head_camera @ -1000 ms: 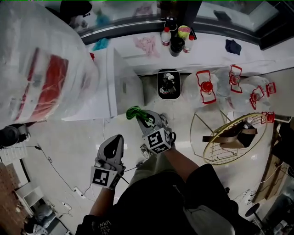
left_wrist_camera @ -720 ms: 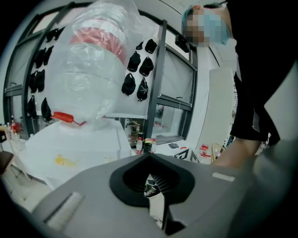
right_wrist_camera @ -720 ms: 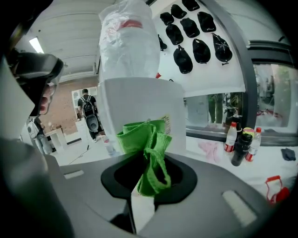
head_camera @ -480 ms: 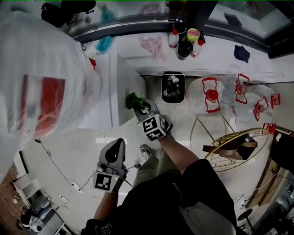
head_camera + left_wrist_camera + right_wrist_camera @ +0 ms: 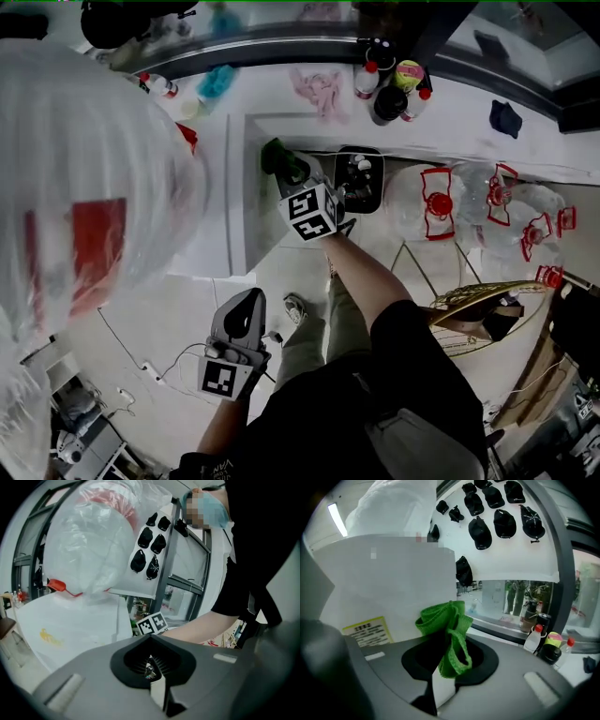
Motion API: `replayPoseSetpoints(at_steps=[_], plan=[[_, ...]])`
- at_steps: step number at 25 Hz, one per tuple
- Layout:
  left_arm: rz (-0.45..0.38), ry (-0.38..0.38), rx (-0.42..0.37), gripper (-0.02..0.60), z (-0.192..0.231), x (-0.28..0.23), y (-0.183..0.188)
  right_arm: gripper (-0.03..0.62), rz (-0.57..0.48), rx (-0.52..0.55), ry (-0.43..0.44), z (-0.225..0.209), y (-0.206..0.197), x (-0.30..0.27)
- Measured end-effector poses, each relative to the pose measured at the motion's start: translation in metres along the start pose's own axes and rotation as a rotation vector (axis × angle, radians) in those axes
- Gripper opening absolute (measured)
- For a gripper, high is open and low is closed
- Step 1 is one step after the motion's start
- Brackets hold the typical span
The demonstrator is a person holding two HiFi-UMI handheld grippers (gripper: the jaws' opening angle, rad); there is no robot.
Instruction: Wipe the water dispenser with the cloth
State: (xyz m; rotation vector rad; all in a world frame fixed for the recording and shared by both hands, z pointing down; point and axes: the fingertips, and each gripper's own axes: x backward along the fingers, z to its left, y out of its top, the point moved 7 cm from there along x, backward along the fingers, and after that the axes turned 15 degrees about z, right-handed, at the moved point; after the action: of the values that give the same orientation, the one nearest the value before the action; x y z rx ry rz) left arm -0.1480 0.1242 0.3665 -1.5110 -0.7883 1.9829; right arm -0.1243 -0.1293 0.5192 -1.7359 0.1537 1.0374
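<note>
The white water dispenser [image 5: 234, 202] stands at centre left, and its big plastic-wrapped bottle [image 5: 84, 187] fills the left of the head view. My right gripper [image 5: 286, 169] is shut on a bunched green cloth [image 5: 275, 155], which lies against the dispenser's side near its far corner. In the right gripper view the cloth [image 5: 447, 630] sticks up from the jaws, with the dispenser's white wall [image 5: 393, 583] and a yellow label [image 5: 368, 631] just behind it. My left gripper [image 5: 246, 307] hangs low over the floor, shut and holding nothing; its jaws meet in the left gripper view [image 5: 152, 672].
A black bin [image 5: 361, 178] stands right beside the right gripper. Bottles [image 5: 389, 84] line the ledge behind, beside a pink rag [image 5: 323, 89] and a blue rag [image 5: 217, 82]. Water jugs with red handles [image 5: 436, 202] and a wire fan guard [image 5: 478, 300] lie to the right. Cables [image 5: 150, 366] cross the floor.
My right gripper has carried the green cloth forward and up, from near the dispenser's near corner to its far side. The left gripper has dropped back a little.
</note>
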Motion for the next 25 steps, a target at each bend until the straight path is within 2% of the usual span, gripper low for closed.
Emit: replayPoseSetpoints(at_steps=[5,10,14,21,25], plan=[[0.022,0.004,0.001,-0.003,0.003,0.004,-0.009,0.083,-0.010,-0.033,-0.074,-0.024,0.025,-0.019],[0.016,0.005,-0.024,-0.003,0.007,0.010,-0.011,0.083,-0.029,-0.012,-0.126,-0.033,0.017,-0.009],[0.013,-0.009,-0.050,-0.003,0.005,0.016,-0.015,0.083,-0.043,0.005,-0.117,-0.015,-0.013,0.024],[0.021,-0.068,-0.125,-0.003,-0.004,0.016,-0.018,0.083,-0.037,-0.095,-0.028,0.046,-0.093,0.088],[0.034,-0.111,-0.166,-0.003,-0.012,0.012,-0.026,0.083,-0.017,-0.118,0.019,0.087,-0.130,0.102]])
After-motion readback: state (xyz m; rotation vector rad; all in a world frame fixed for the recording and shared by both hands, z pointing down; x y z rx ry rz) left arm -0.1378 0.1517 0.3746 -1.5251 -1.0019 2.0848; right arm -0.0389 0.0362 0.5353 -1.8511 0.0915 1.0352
